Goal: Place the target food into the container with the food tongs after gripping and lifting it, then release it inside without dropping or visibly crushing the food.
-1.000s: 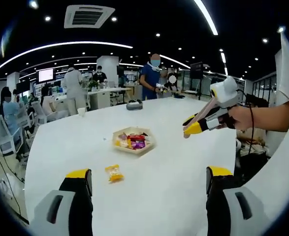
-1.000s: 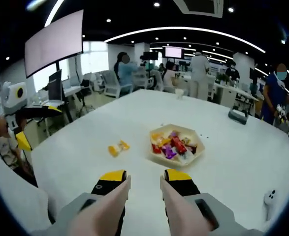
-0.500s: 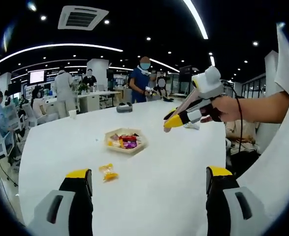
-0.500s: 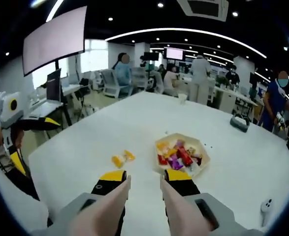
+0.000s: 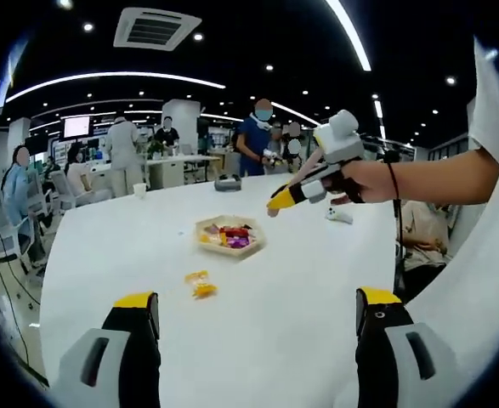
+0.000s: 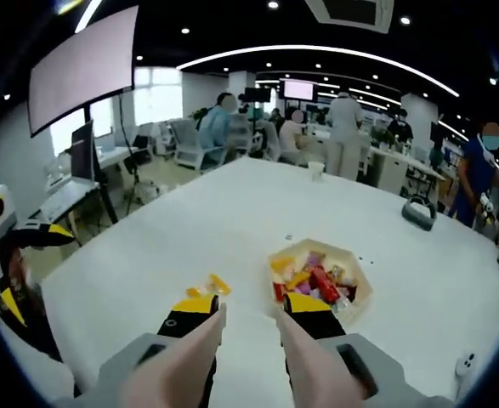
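Hovering above the white table (image 6: 189,229), right gripper (image 6: 247,311) with tongs' tips slightly apart, gripping nothing. Lying just beside its left tip, the yellow wrapped candy (image 6: 208,286); possibly two pieces. Nearby, the hexagonal container (image 6: 320,280) of sweets. Left gripper (image 5: 258,308) gaping wide.

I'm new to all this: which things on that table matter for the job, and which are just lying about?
Job:
candy
tray
right gripper

Lying about:
paper cup
white controller
dark object

White cup (image 5: 139,191), wall screen (image 6: 83,70)
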### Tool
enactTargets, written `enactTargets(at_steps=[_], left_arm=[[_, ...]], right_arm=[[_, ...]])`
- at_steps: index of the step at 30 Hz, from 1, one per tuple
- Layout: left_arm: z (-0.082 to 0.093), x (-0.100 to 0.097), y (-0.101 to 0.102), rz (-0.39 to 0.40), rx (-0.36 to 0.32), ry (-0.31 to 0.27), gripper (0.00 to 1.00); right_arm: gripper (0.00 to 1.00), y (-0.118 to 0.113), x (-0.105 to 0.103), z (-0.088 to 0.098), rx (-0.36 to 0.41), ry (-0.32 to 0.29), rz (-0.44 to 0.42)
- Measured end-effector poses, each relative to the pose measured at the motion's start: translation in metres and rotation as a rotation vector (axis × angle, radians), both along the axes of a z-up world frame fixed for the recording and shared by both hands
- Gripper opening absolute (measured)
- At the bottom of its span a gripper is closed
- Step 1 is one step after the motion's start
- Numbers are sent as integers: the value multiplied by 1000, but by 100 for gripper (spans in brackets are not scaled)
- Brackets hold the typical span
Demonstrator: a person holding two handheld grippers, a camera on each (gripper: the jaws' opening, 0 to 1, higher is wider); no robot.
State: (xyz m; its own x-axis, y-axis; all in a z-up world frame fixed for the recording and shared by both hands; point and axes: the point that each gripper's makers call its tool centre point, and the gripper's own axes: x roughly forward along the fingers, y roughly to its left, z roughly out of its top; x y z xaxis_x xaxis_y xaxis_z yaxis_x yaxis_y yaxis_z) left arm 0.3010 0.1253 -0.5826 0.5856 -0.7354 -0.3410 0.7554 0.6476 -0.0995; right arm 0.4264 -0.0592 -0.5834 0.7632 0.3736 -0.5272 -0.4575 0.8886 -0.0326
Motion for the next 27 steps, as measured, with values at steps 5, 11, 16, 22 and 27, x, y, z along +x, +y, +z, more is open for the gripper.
enactTargets(at_steps=[5, 11, 16, 22, 27], left_arm=[[-2, 2, 15, 54, -1, 10, 96], [-3, 5, 31, 113, -34, 35, 96], [-9, 9, 47, 145, 7, 41, 96], [-13, 13, 58, 177, 2, 63, 96], [-13, 17, 66, 197, 1, 69, 96]], right_arm=[[30, 22, 16, -19, 5, 45, 37], [30, 39, 32, -41, 31, 102, 37], [30, 62, 46, -59, 45, 144, 63], [30, 89, 58, -80, 48, 191, 95], [30, 106, 60, -102, 102, 271, 73]])
